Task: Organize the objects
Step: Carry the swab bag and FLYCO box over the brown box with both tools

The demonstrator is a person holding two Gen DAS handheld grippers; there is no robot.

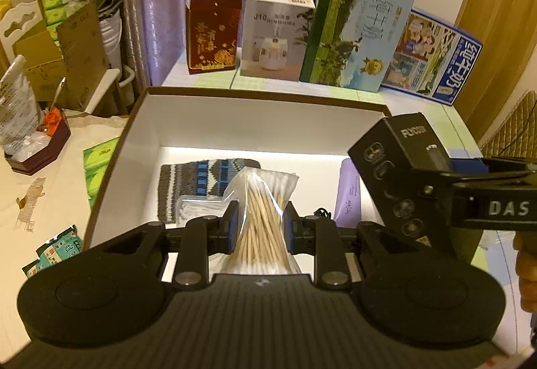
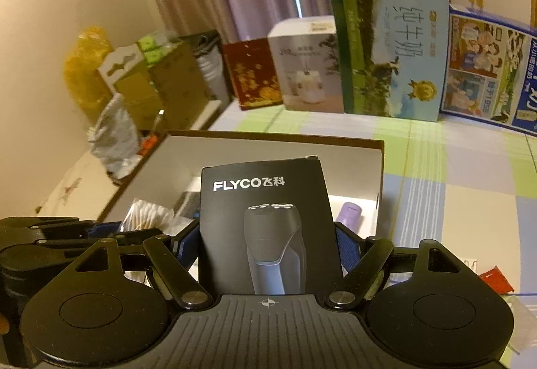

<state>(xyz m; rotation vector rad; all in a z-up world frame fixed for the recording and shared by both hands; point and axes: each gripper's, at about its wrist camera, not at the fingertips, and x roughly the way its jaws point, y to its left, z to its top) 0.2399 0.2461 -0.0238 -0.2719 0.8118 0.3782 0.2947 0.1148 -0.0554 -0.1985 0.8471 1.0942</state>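
— Honestly, what worries you most right now?

— My left jaws [image 1: 260, 228] are clenched on a clear plastic bag of wooden cotton swabs [image 1: 260, 214], pinched at its waist above the open, white-lined brown cardboard box [image 1: 235, 120]. That film is slick; I reckon the bag could slide out or sag onto the grey and blue patterned knit cloth [image 1: 201, 184] inside the box.

— And the right side?

— My right jaws [image 2: 268, 244] grasp a black FLYCO shaver carton [image 2: 265, 221] by its side edges, over the box's near right corner. Both loads hang close together there, so they might knock, or the carton could catch the box rim, or press the lilac tube [image 1: 347, 194] lying along the box's right wall.

— Do both cameras agree?

— Partly. Only the left wrist view shows the cloth's pattern and the small packet beside it. Only the right wrist view shows the carton's printed front and the checked table to the box's right.
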